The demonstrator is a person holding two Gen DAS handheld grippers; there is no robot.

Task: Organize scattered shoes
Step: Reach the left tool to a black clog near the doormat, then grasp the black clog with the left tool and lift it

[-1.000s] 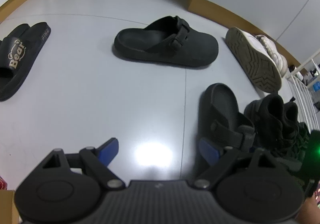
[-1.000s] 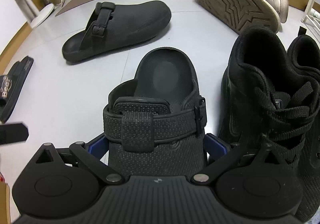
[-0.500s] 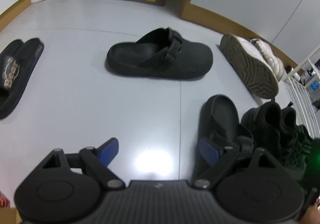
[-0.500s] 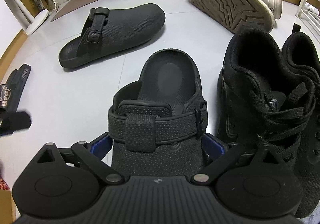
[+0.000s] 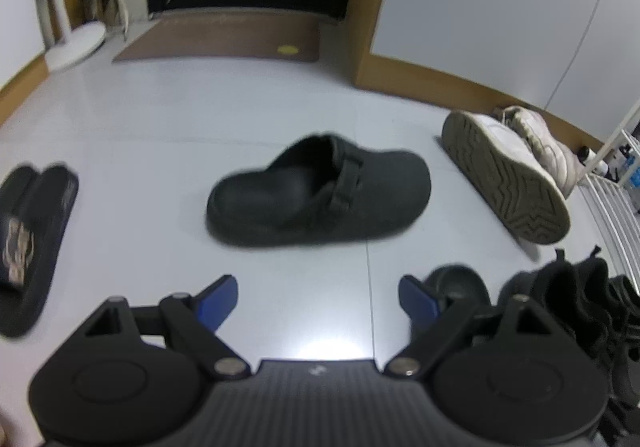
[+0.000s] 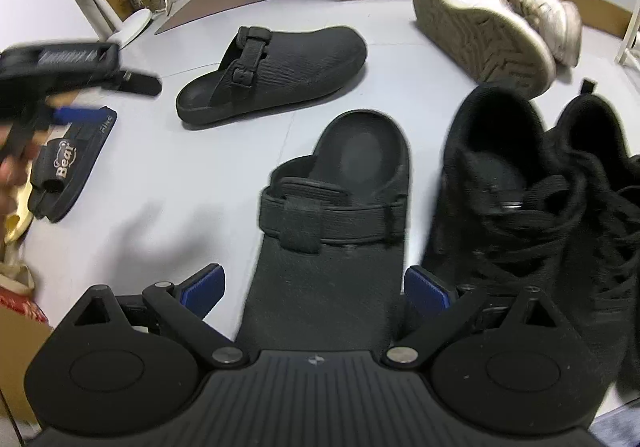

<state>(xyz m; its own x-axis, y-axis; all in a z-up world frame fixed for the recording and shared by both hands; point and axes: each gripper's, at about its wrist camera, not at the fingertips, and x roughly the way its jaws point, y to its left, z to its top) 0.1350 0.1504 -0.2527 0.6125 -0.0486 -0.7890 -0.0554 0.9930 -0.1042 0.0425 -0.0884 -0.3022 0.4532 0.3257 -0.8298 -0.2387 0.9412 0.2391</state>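
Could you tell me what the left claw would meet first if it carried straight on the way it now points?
Probably the black clog lying sideways ahead of the open left claw; only bare floor shows between them.

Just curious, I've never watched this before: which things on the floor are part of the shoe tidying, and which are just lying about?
Part of the job:
near black clog
far black clog
black sneakers
white sneakers
Bear slide

Just lying about:
brown doormat
white fan base
white rack
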